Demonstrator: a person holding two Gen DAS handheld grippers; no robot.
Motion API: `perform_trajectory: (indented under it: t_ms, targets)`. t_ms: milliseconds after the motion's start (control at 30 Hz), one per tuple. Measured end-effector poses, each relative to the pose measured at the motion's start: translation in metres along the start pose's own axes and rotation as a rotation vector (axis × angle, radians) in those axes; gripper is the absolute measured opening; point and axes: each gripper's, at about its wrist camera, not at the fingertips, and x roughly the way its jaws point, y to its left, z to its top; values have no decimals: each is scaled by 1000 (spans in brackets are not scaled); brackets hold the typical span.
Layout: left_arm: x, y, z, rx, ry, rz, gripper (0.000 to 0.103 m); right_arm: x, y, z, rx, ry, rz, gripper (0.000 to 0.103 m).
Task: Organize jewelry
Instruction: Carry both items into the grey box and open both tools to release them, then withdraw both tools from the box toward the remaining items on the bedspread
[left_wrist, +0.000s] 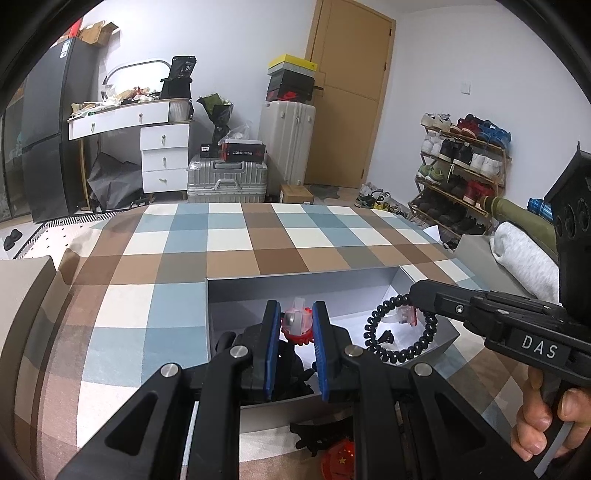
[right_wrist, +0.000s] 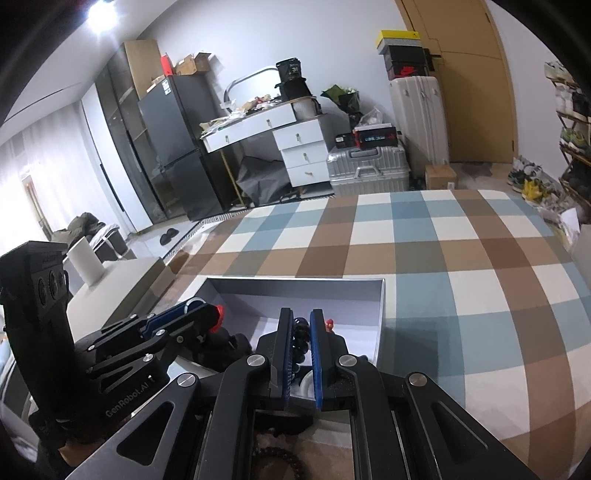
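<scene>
Between the left gripper's (left_wrist: 295, 325) narrowly parted blue pads sits a red-and-clear ring-like trinket (left_wrist: 295, 325), pinched over the grey box (left_wrist: 303, 284), seemingly for dropping in. The right gripper (right_wrist: 299, 332) is closed on a black coiled bracelet (left_wrist: 399, 332), dangling it over the box's right side on the checked cloth (left_wrist: 236, 236).

Between the blue pads of our right gripper (right_wrist: 300, 341) we hold a black spiral hair tie (right_wrist: 301, 338), the jaws closed on it. Just ahead and below lies the grey box (right_wrist: 295, 285) on the checkered cloth (right_wrist: 461, 266). To the left, our left gripper (right_wrist: 207, 314) reaches over the box with something red at its tip.
</scene>
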Motion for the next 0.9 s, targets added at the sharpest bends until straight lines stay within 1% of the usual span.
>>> perform_trajectory:
  t_ms: [67, 133, 333, 367, 400, 433, 467, 500, 533, 567, 600, 633, 667, 700, 733, 767, 833, 867, 900]
  targets:
    - [0, 1, 1, -6, -1, -2, 12, 2, -1, 0, -2, 1, -3, 9]
    - [-1, 1, 0, -10, -4, -3, 12, 1, -2, 0, 3, 2, -3, 11]
    - [0, 2, 0, -15, -5, -6, 12, -1, -4, -1, 4, -1, 0, 11]
    - [0, 2, 0, -13, -8, -5, 14, -4, -3, -1, 0, -3, -3, 12]
    - [-1, 2, 0, -12, -9, -3, 17, -6, -3, -1, -3, -6, -9, 16]
    - [-1, 2, 0, -11, -12, -7, 24, -8, -3, -2, -5, -6, -11, 19]
    - [-2, 3, 0, -14, -15, -19, 29, -10, -3, -3, -7, -7, -12, 26]
    - [-2, 3, 0, -17, -16, -26, 32, -13, -4, -4, -8, -8, -11, 33]
    - [-3, 3, 0, -19, -18, -32, 37, -15, -4, -5, -12, -8, -17, 37]
    - [-3, 2, 0, -18, -19, -33, 46, -18, -4, -6, -18, -6, -22, 44]
    - [-4, 2, 0, -17, -21, -32, 51, -20, -5, -7, -21, -5, -25, 54]
    - [-6, 2, 0, -18, -27, -36, 59, -22, -6, -7, -21, -7, -28, 61]
    - [-7, 2, 0, -21, -33, -41, 65, -27, -8, -9, -15, -12, -28, 71]
    - [-8, 2, 1, -24, -35, -44, 69, -29, -9, -10, -8, -16, -28, 76]
    - [-9, 3, 1, -30, -38, -48, 75, -33, -11, -11, -1, -20, -28, 82]
    - [-9, 4, 1, -39, -41, -54, 78, -36, -13, -13, 1, -22, -27, 86]
    - [-11, 5, 2, -55, -45, -64, 80, -41, -14, -14, 0, -19, -30, 94]
    - [-13, 6, 1, -61, -49, -65, 82, -44, -15, -15, 1, -18, -35, 98]
    - [-15, 7, 2, -67, -55, -63, 84, -46, -16, -15, 4, -23, -39, 101]
